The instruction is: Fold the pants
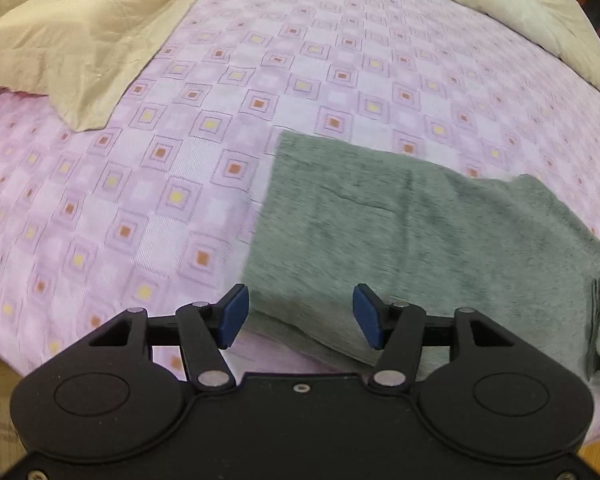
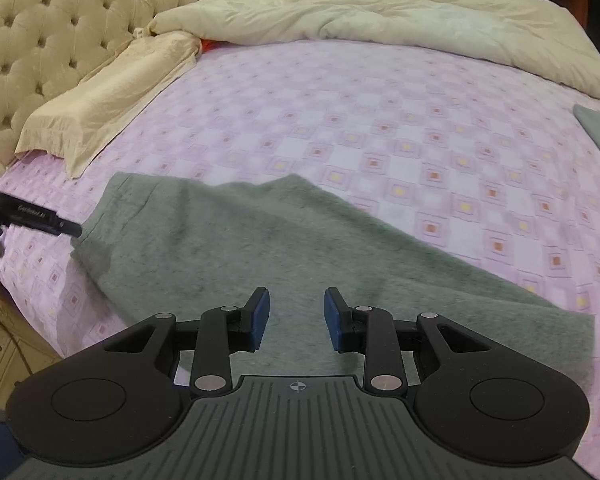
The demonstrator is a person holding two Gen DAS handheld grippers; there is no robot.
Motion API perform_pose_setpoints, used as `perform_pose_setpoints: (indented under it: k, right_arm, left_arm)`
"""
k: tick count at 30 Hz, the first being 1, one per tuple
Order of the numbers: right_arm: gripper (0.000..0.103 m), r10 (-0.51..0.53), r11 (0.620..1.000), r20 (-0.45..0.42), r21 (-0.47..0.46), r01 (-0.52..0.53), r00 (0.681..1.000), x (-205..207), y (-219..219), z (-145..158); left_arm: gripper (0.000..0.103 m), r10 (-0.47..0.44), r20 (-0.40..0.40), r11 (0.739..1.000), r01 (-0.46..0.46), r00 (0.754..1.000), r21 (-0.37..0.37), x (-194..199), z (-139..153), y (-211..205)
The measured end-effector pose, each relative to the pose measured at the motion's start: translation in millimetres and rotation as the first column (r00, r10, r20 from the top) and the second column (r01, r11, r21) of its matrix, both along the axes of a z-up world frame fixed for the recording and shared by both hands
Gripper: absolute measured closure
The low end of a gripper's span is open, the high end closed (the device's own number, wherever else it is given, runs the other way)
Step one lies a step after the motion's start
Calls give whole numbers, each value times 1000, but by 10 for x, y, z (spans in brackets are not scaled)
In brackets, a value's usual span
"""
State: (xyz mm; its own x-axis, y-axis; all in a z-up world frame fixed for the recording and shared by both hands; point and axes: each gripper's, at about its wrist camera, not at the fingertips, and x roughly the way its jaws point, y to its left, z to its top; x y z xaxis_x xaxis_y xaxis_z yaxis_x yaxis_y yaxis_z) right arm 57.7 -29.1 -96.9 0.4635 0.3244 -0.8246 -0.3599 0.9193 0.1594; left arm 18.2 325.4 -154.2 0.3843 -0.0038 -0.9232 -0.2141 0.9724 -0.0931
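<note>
Left wrist view: the left gripper (image 1: 300, 316) hangs wide open, empty, over the pants (image 1: 400, 240) at lower right on the bed (image 1: 140, 200).

Right wrist view: the right gripper (image 2: 297, 318) is half-open, empty, above the pants (image 2: 240, 248) at centre. Probably between folds; next, pinch an edge.

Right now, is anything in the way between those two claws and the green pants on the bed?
Nothing visible is. Both claws are open and empty, and each looks straight onto the bare fabric: the left claw over one end of the green pants, the right claw over their middle. The beige pillow and duvet lie well beyond.
</note>
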Motion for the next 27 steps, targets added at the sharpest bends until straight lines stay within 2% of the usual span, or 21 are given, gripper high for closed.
perform_pose_setpoints:
  k: [4, 8, 10, 16, 18, 21, 24, 27]
  right_arm:
    - [74, 15, 999, -5, -46, -15, 1000, -57, 210, 21]
    - [74, 15, 996, -6, -84, -16, 1000, -90, 347, 62]
    - [74, 3, 995, -10, -97, -4, 1000, -78, 393, 75]
    - [74, -5, 993, -21, -120, 2, 1000, -22, 498, 64]
    - [74, 3, 992, -23, -124, -6, 1000, -5, 552, 63]
    - [74, 15, 992, -21, -125, -18, 1000, 21, 627, 76]
    - [74, 25, 992, -21, -123, -27, 999, 38, 708, 79]
    - [74, 38, 992, -27, -123, -41, 999, 61, 775, 68]
  left_arm:
    - [40, -53, -28, 998, 52, 998, -42, 152, -198, 213]
    - [40, -103, -104, 985, 87, 989, -149, 291, -509, 305]
    - [38, -127, -124, 978, 104, 984, -180, 341, -635, 301]
    - [13, -198, -115, 948, 161, 973, -276, 462, -791, 304]
    - [4, -250, -113, 937, 211, 962, -277, 500, -818, 249]
    - [2, -300, -95, 931, 269, 949, -246, 529, -837, 149]
    - [2, -275, -66, 933, 250, 959, -258, 553, -851, 168]
    - [2, -215, -49, 932, 190, 975, -309, 581, -859, 269]
